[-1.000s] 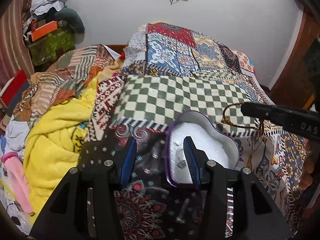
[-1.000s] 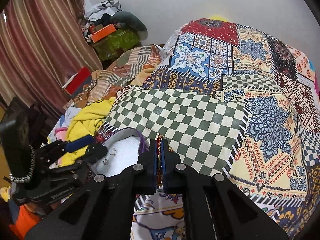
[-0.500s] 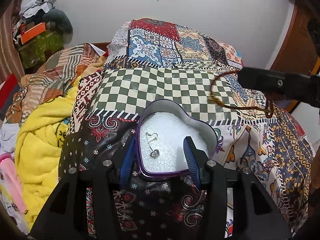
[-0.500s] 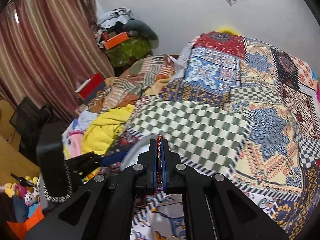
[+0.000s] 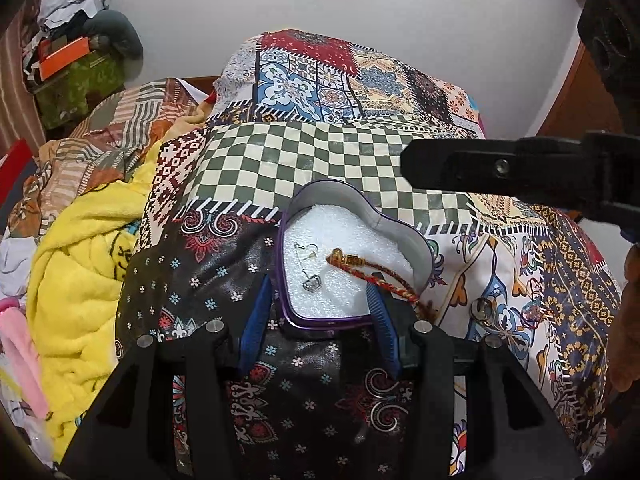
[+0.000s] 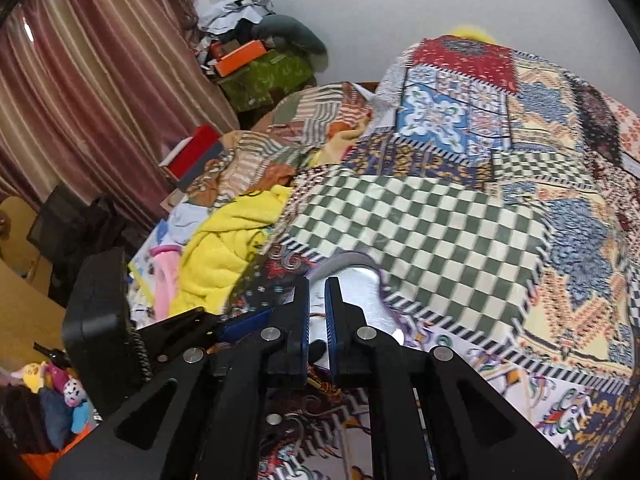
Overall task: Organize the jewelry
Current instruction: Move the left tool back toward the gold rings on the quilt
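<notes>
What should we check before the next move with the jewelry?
1. Red thread bracelet fully inside the heart-shaped tin: not ok, one end hangs over the rim.
2. Right gripper empty: ok, jaws slightly apart with nothing between them.
3. Left gripper steadying the tin: cannot tell, its jaws straddle the tin's pointed end but contact is unclear.
4. Silver crown charm on the tin's white foam: ok.
5. Small metal ring put away: not ok, it lies on the bedsheet outside the tin.
</notes>
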`<state>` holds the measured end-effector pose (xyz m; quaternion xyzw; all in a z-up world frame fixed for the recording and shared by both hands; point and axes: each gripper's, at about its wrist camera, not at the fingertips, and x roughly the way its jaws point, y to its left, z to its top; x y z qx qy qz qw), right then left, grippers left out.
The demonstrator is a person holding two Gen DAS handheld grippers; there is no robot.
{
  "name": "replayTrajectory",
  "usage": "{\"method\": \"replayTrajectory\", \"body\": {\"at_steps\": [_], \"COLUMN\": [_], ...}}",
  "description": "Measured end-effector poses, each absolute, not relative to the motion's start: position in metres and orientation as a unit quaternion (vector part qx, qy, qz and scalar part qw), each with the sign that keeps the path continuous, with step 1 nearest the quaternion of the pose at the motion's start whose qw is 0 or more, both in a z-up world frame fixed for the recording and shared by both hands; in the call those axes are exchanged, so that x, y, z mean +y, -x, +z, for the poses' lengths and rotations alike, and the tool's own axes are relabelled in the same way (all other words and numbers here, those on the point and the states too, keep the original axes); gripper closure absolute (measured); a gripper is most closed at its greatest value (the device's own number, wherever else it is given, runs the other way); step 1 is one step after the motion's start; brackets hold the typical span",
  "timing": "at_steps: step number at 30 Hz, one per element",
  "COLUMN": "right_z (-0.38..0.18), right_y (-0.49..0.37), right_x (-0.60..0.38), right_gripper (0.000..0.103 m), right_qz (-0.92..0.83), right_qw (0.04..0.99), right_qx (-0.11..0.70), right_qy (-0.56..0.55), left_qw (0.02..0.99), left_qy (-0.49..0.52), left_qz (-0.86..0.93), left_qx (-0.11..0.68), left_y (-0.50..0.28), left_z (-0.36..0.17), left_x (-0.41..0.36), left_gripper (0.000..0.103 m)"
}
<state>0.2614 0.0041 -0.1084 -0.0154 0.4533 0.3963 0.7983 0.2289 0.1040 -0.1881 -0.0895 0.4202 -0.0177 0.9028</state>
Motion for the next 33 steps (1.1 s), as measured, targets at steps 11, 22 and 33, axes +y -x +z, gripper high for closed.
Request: {"method": "replayTrajectory", "body": {"at_steps": [11,22,33], "right_z": [-0.094,-0.094,-0.101], "right_y": [-0.244,-0.202,-0.176], "right_x": [-0.051,-0.09,-0.14], "right_gripper": [0.094,0.069,0.053], "right_qz": [0.342,0.285,0.227], "right_qw": [0.829,0.857,0.877], "right_qx": [0.442,0.425,0.421], "right_qy": [0.019,0.06,0.052], "left_qw": [0.904,0.903,0.907], "left_qy": [0.061,0.046,0.018], "left_qz": [-0.022,0.0,-0.046], "left_qx": [0.423,0.427,0.419], "left_y": [-0.222,-0.192,-0.17], "left_z": [-0.18,-0.171,-0.156], "left_x": [0.079,0.077,0.032], "left_gripper": [0.055,0.055,0.055]}}
